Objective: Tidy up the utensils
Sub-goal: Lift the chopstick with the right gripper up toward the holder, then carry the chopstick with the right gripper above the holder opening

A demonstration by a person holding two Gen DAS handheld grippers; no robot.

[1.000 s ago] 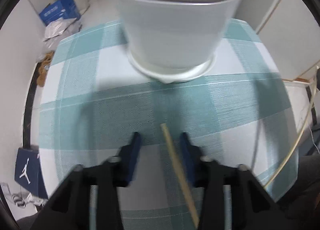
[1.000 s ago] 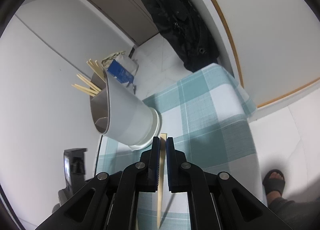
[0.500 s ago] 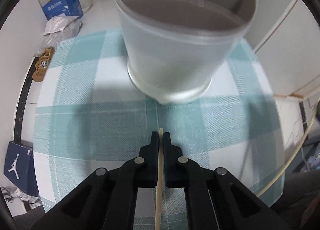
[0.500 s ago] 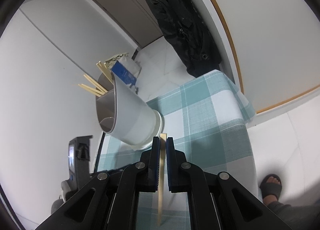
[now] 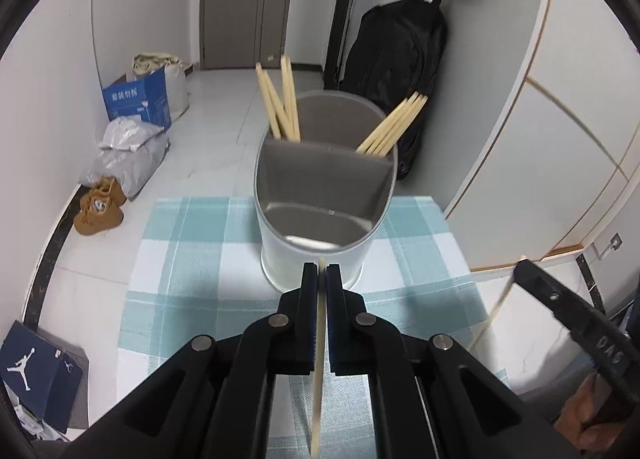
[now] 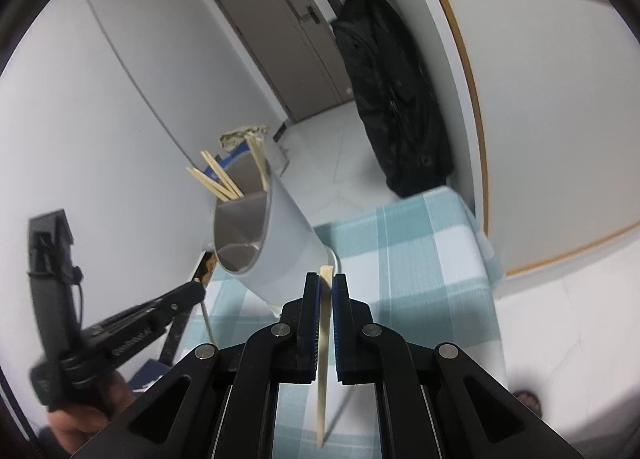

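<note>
A chopstick [image 5: 319,359] is clamped between the closed jaws of the left gripper [image 5: 321,271], its tip just past the fingertips and its length running back toward 6 o'clock in the left wrist view. A second chopstick [image 6: 325,339] is pinched the same way in the right gripper [image 6: 325,279], seen along the fingers in the right wrist view. The holder [image 5: 320,215], a grey divided tub, stands on the checked cloth [image 5: 180,267] straight ahead at 12 o'clock of the left gripper; in the right view the holder [image 6: 264,243] lies at about 11 o'clock. Two bundles of chopsticks [image 5: 280,103] are already leaned in its rear compartment, one at 11 o'clock and one at 1 o'clock of the rim, while the large front compartment appears bare. The step in hand is judged to be the carry to the holder, with both sticks lifted clear of the cloth and neither yet over an opening. For the next move, each stick would probably have to be tipped toward upright, brought above a compartment and lowered inside the rim before the jaws are parted. The right gripper [image 5: 568,323] is near at 3 o'clock of the left view, so a crossing of the two tools should be guarded against, and one stick is best placed at a time.
</note>
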